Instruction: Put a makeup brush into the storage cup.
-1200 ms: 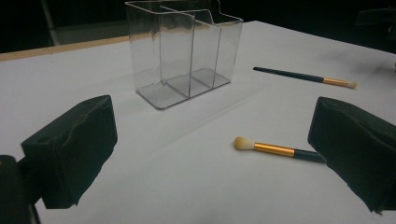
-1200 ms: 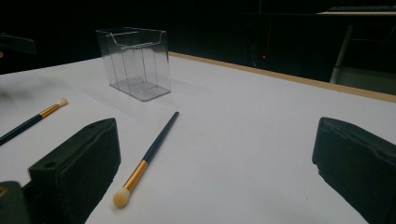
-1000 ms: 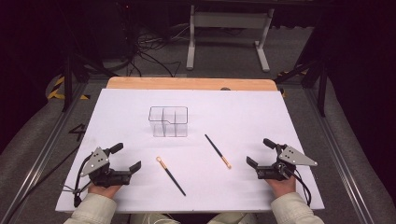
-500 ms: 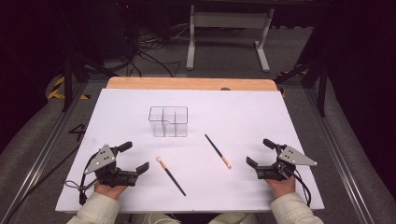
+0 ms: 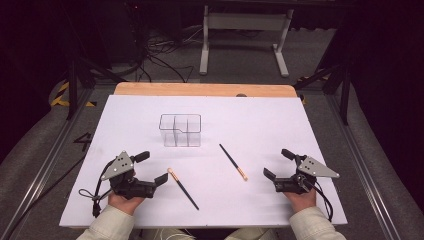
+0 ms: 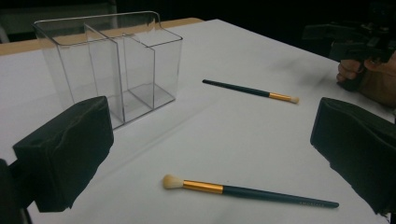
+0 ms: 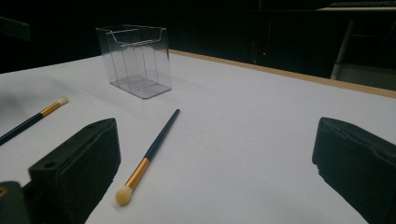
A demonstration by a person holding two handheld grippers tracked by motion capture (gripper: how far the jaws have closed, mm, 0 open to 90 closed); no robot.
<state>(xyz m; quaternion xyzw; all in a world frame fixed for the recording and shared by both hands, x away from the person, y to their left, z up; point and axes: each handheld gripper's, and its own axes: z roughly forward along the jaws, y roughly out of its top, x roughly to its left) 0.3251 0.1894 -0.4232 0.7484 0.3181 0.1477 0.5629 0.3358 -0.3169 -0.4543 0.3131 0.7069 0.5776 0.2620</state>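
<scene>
The left hand-held gripper [image 5: 152, 167] rests low on the near left part of the white surface [image 5: 280, 125], its jaws spread wide apart and holding nothing. In the left gripper view its two black jaws stand at the edges of the frame, and a makeup brush [image 6: 247, 192] lies flat on the surface between them, pale bristle tip toward the left of that view and dark handle running right. In the high view this near brush [image 5: 183, 188] lies just beside the left hand-held gripper's front jaw, without touching it.

The right hand-held gripper [image 5: 277, 164] sits on the near right part of the surface, jaws likewise released and empty. A second brush [image 5: 233, 162] lies between the two grippers, nearer the right one, its bristle end pointing toward the person. In the right gripper view this second brush [image 7: 148, 154] lies close to the left jaw, bristles nearest the camera.

A clear plastic organizer [image 5: 180, 130] with several compartments stands upright farther back, near the middle of the surface, well apart from both grippers, with nothing in it.
</scene>
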